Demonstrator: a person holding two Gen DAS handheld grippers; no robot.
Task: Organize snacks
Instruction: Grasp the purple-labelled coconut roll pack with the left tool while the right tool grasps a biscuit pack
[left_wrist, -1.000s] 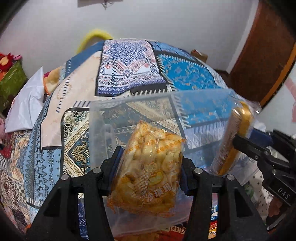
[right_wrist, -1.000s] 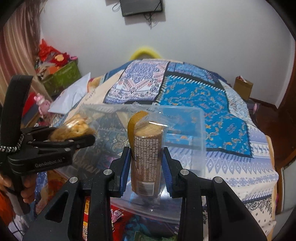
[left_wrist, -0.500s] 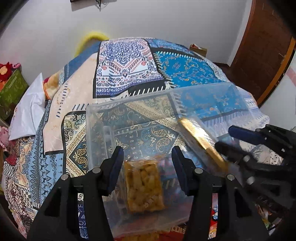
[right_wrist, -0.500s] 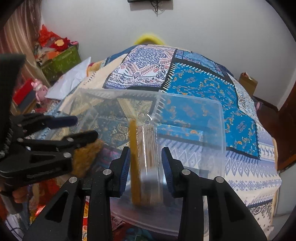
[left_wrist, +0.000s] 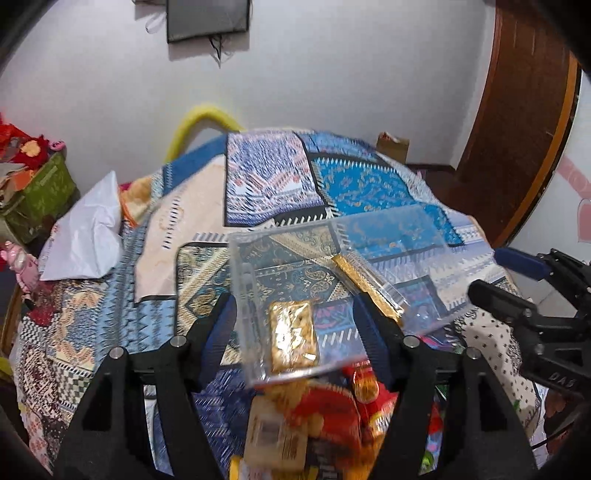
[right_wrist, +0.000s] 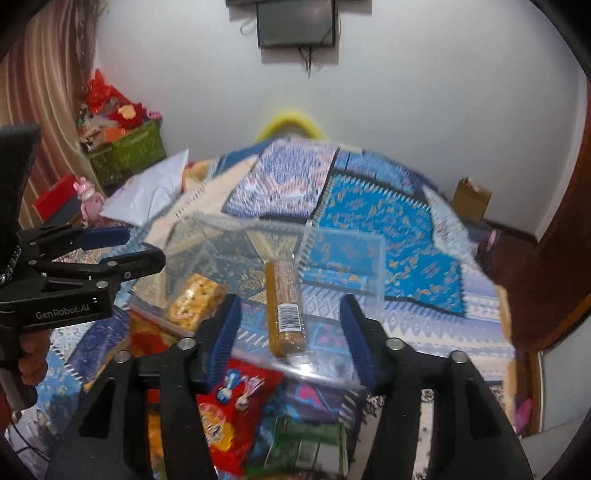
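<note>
A clear plastic box (left_wrist: 388, 236) (right_wrist: 343, 243) sits on the patterned bedspread. Inside lie a yellow puffed-snack pack (left_wrist: 293, 338) (right_wrist: 195, 301) and a gold-brown biscuit roll (left_wrist: 367, 284) (right_wrist: 286, 308). My left gripper (left_wrist: 295, 325) is open and empty, above and behind the box's near edge; it also shows at the left of the right wrist view (right_wrist: 125, 247). My right gripper (right_wrist: 290, 332) is open and empty, drawn back over the box's near side; it shows at the right of the left wrist view (left_wrist: 517, 273).
Loose snacks lie in front of the box: red packs (left_wrist: 332, 410) (right_wrist: 229, 402), a green pack (right_wrist: 306, 446). A white bag (left_wrist: 88, 229) lies at the left of the bed. A green crate (right_wrist: 125, 151) stands by the wall, a wooden door (left_wrist: 517, 122) at right.
Both grippers opened and let go of their snacks, which dropped into the clear box. Both grippers then drew back and up away from the box.
</note>
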